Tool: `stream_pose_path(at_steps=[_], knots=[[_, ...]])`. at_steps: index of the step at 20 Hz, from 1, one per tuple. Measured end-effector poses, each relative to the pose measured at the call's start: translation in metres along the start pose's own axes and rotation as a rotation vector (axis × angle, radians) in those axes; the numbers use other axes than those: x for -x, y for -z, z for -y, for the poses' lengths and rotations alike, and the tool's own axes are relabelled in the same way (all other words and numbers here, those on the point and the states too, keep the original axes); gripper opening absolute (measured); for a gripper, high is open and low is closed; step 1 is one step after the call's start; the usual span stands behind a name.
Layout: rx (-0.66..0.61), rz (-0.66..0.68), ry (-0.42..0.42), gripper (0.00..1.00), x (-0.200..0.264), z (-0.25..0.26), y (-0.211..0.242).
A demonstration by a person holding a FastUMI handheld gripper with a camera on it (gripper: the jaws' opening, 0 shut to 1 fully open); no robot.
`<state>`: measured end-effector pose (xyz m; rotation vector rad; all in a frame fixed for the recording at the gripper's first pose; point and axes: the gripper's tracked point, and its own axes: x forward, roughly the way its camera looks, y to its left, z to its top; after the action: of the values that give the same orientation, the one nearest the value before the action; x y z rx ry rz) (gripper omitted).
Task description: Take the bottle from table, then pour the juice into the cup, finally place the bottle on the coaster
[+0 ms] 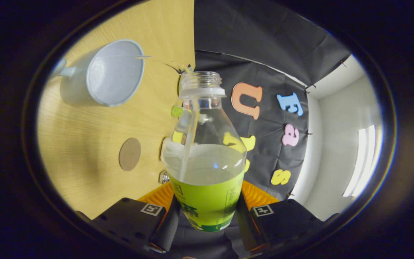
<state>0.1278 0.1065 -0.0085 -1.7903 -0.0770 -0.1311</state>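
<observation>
Gripper (207, 210) — both fingers pinching the green-labelled bottle (207, 169) at centre frame, uncapped, part full of pale juice. Cup (115, 72) — upper left of the frame, on the wooden table (81, 151). Round brown coaster (129, 154) — left of the bottle, apart from it.

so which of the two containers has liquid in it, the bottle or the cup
The bottle, clamped between the gripper fingers, is partly full of pale juice. The grey cup beyond on the table looks empty.
</observation>
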Motion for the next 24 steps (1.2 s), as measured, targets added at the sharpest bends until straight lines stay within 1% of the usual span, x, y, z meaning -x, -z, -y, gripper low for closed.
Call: stream_pose_path(at_steps=[5,12,24], knots=[[0.022,0.002,0.017,0.76,0.001,0.004,-0.002],[0.037,-0.005,0.019,0.76,-0.015,0.013,0.002],[0.11,-0.008,0.047,0.76,-0.015,0.041,0.006]])
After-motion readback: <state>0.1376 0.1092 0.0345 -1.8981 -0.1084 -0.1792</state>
